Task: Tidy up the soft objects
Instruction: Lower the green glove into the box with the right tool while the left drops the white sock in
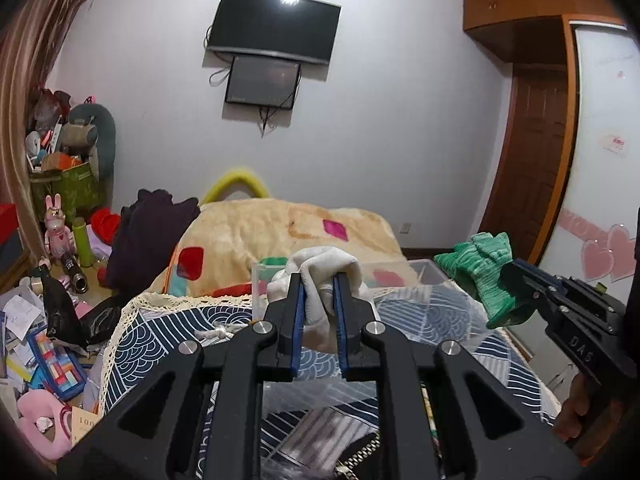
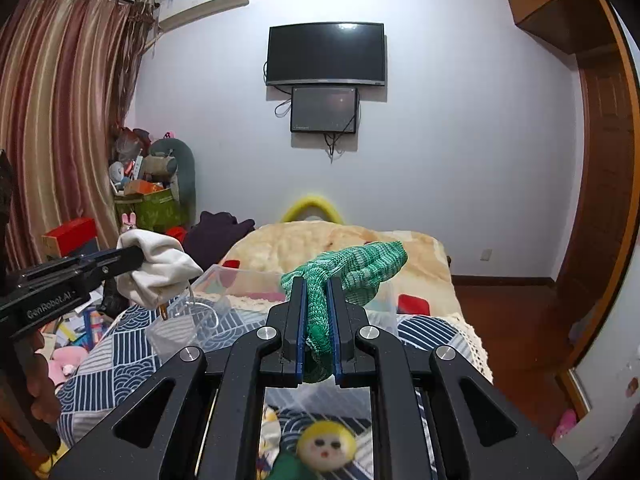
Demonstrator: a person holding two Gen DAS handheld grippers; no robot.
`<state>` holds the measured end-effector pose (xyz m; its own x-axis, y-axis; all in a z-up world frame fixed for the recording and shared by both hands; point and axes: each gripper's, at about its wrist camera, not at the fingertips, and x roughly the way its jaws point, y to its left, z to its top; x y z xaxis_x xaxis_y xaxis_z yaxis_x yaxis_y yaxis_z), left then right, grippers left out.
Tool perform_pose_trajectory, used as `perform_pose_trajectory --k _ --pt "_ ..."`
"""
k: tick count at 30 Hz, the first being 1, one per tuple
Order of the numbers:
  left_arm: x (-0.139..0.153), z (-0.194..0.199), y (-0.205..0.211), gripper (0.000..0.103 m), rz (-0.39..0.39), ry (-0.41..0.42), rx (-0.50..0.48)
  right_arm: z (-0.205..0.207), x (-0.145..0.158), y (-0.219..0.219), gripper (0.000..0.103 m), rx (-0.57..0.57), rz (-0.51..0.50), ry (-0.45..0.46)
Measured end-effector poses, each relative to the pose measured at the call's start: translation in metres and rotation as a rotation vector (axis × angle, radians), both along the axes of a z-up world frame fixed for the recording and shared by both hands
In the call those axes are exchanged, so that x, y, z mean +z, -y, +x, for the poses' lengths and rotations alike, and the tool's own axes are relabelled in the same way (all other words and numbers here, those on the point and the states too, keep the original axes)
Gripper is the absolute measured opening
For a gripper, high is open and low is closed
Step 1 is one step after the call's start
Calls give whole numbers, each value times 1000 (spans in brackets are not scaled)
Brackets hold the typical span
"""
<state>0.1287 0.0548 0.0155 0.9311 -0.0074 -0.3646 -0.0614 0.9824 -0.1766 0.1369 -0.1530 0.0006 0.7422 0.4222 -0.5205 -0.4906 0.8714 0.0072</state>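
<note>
My left gripper (image 1: 318,280) is shut on a white soft cloth (image 1: 320,270), held in the air above the bed; it also shows at the left of the right wrist view (image 2: 160,270). My right gripper (image 2: 318,284) is shut on a green knitted glove (image 2: 352,270), which also shows at the right of the left wrist view (image 1: 486,276). A clear plastic box (image 1: 416,276) stands on the blue patterned quilt (image 1: 168,336) just beyond and below both grippers; it also shows in the right wrist view (image 2: 240,280).
A beige blanket (image 1: 280,228) covers the far half of the bed. A doll with a yellow head (image 2: 326,446) lies below the right gripper. Clutter and toys (image 1: 48,320) cover the floor at left. A wardrobe and door (image 1: 536,152) stand at right.
</note>
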Motion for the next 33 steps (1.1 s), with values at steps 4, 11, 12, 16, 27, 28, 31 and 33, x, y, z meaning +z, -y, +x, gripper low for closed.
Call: perform_pose_trajectory --k 4,11,12,16,27,28,31,33 --pt "-13 22 -2 13 -2 -66 -9 12 -10 -1 9 6 -5 -43" --pt "-35 49 2 13 10 -172 -40 31 -35 -7 9 12 -65 -135" --pt "-39 53 4 13 15 -190 -50 34 -40 -8 9 12 -77 -151" --pt "-50 64 7 13 26 -242 -64 44 -51 -13 9 11 -124 -203" --pt "-65 65 13 20 55 -297 -93 48 -64 -13 11 43 -171 -277" --pt "-65 65 12 22 51 -298 -95 46 -63 -13 12 45 -173 -277" --pt "-61 61 11 29 30 -293 -100 45 -61 -11 17 46 -169 -276" --pt "-58 57 12 35 53 -286 -91 44 -59 -11 25 44 -161 -271"
